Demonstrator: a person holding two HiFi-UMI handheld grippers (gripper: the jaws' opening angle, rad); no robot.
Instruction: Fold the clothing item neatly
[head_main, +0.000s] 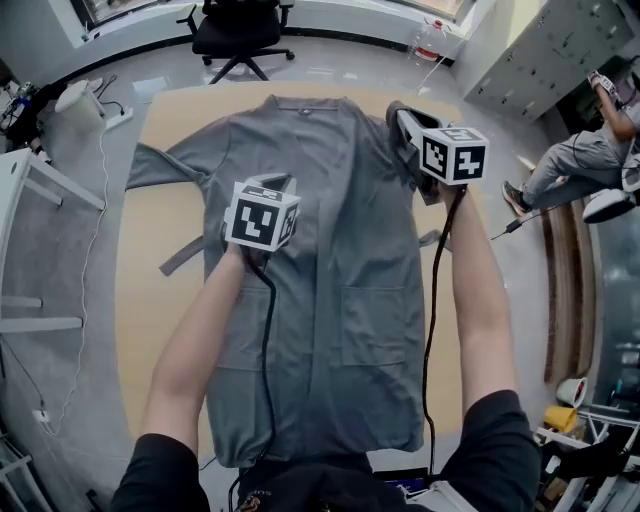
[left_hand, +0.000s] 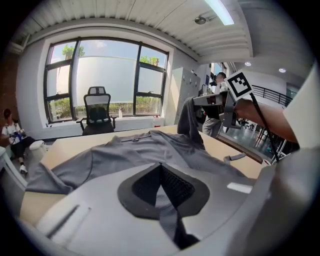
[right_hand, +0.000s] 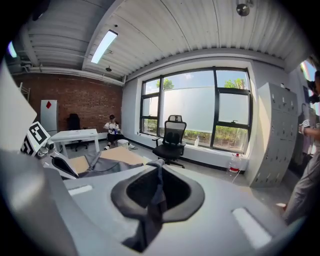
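**Coat:** the grey coat (head_main: 330, 290) lies front-up on the tabletop (head_main: 150, 320), collar at the far edge and hem toward me. Most of it is spread below and ahead of both sets of jaws.

**Left gripper (left_hand: 161, 186):** the jaws are pressed together on a thin pleat of the coat's cloth. The pleat runs straight ahead of them into the left chest area.

**Right gripper (right_hand: 156, 194):** the jaws are pinching a bunch of the same grey cloth. In the head view this is at the right shoulder, held up off the tabletop, with sleeve cloth hanging beneath the jaws.

**Step in hand (my reading):** bringing the right sleeve side in over the body of the coat.

**How I'd do it well:**
- Carry the right jaws low across toward the left jaws, so the cloth lays down rather than drops in a heap.
- Hold light tension between the two pinches so the fold edge comes out straight from collar to hem.
- Pull no harder than that. The left sleeve (head_main: 165, 165) and a loose strap (head_main: 185, 255) lie outboard of the left jaws, and dragging the body would skew them.
- Set the cloth flat under the jaws before spreading them.

**Risk:** both pinches are thin, and a jerk could slip the cloth free.
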